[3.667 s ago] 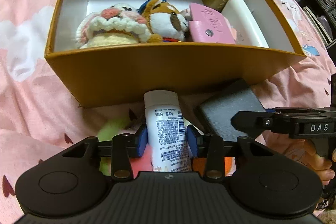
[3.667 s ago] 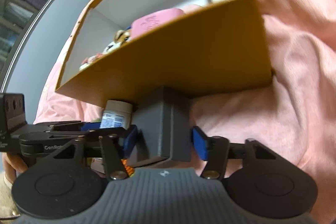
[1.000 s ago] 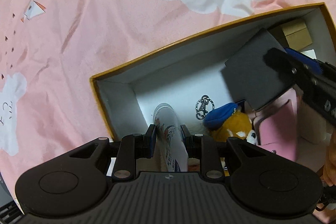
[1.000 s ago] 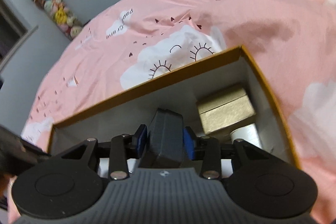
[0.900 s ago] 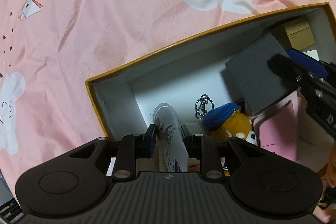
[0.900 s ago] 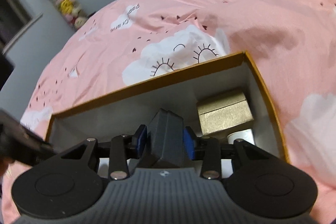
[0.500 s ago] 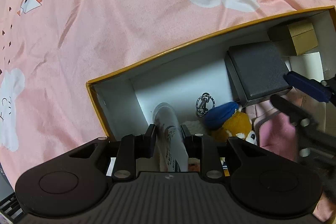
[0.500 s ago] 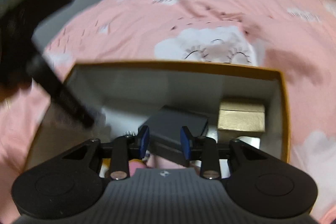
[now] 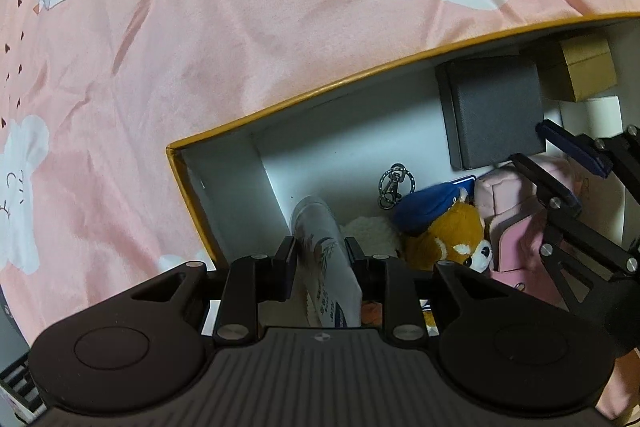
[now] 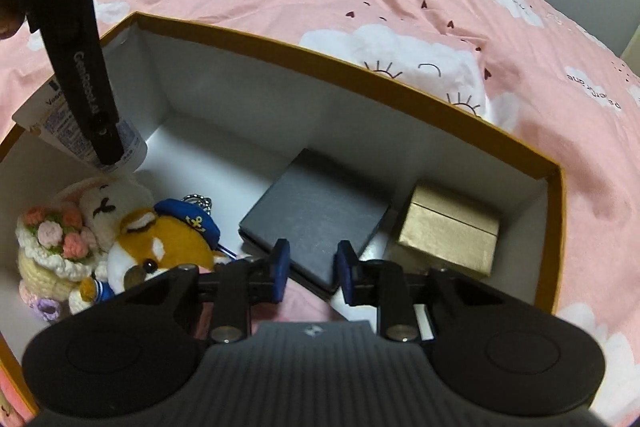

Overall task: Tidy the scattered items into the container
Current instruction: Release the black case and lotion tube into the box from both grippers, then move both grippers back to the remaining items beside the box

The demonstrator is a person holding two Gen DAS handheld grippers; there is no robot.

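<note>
Tube (image 9: 326, 259), long axis toward 12 o'clock, sits gripped in left fingers (image 9: 289, 267) above box (image 9: 320, 91); right fingers (image 10: 280, 269) closing, empty.

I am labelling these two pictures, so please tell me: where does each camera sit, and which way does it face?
Left wrist: sits on the left tool, facing steeply down into the orange box; its own fingers clamp a white tube, and the right tool shows at right.
Right wrist: sits on the right tool, facing down into the box; its own jaws are closing with nothing between them.
Shared: dark grey box, gold box, fox plush.
</note>
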